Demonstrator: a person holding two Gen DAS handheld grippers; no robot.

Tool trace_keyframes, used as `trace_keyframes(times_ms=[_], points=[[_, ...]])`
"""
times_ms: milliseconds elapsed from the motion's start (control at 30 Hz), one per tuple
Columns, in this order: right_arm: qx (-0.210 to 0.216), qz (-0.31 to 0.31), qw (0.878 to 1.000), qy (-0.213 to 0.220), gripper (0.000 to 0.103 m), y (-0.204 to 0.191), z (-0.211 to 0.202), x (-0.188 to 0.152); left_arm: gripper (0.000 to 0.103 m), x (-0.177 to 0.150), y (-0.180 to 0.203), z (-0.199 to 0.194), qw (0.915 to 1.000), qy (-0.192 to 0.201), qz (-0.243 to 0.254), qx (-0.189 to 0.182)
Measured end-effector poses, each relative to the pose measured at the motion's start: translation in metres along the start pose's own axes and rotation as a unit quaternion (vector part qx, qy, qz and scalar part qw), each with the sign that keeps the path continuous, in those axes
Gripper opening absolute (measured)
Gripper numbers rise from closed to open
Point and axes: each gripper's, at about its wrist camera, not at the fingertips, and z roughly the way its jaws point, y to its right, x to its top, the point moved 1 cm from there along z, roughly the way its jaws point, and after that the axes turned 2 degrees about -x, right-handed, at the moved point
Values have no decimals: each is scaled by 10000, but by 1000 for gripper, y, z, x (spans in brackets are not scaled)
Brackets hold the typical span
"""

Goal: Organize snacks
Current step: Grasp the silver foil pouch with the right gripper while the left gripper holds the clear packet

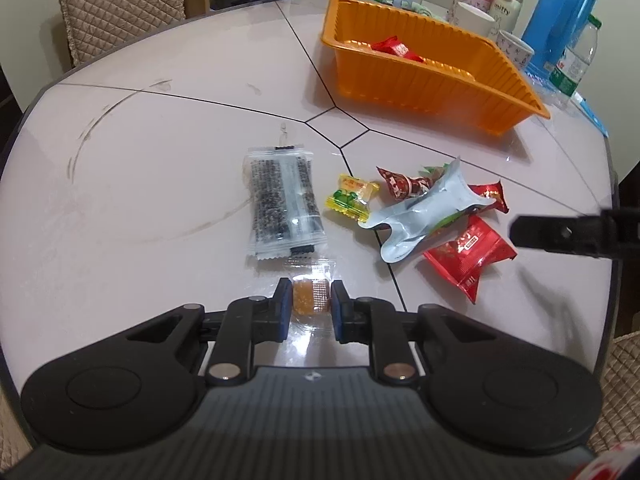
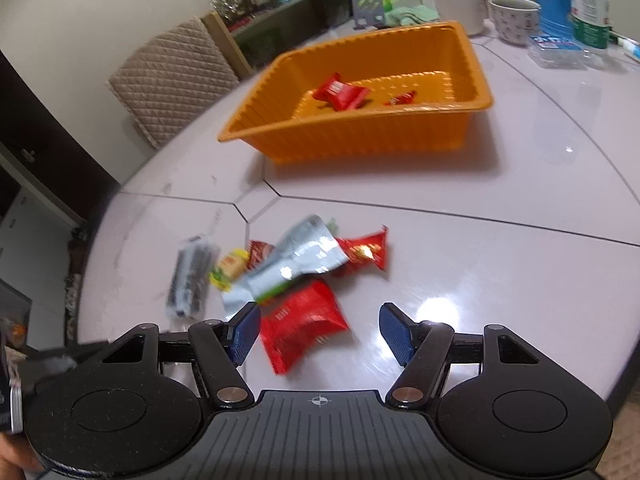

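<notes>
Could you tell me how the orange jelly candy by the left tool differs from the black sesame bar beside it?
The orange jelly candy is a small amber block in a clear wrapper; the black sesame bar is long, dark and speckled. The candy sits pinched between the closed left tool, while the bar lies free on the table. The candy is far shorter. Both wrappers are see-through and sealed.

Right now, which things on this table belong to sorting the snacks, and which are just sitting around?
Job: orange tray, amber candy in left tool, seaweed pack, yellow candy, red packet.
Lying about: blue thermos, water bottle, mugs.
</notes>
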Motion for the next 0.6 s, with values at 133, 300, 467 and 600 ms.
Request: trace_keyframes(times_ms=[133,300,467,600], points=[[151,75,9998,49,66,-5,10,7,18,-1,-11,-12,9999,71,-132,72],[401,219,9990,7,59,-14,23,17,18,-2,-28,-24,9989,159,-346,261],[490,570,9969,-222,53,-18,39,21,18,0,-44,-32,9974,238,-549,409],[367,780,9959,-290,52,-17,48,26,18,0,-52,-36,9962,291,-678,467]])
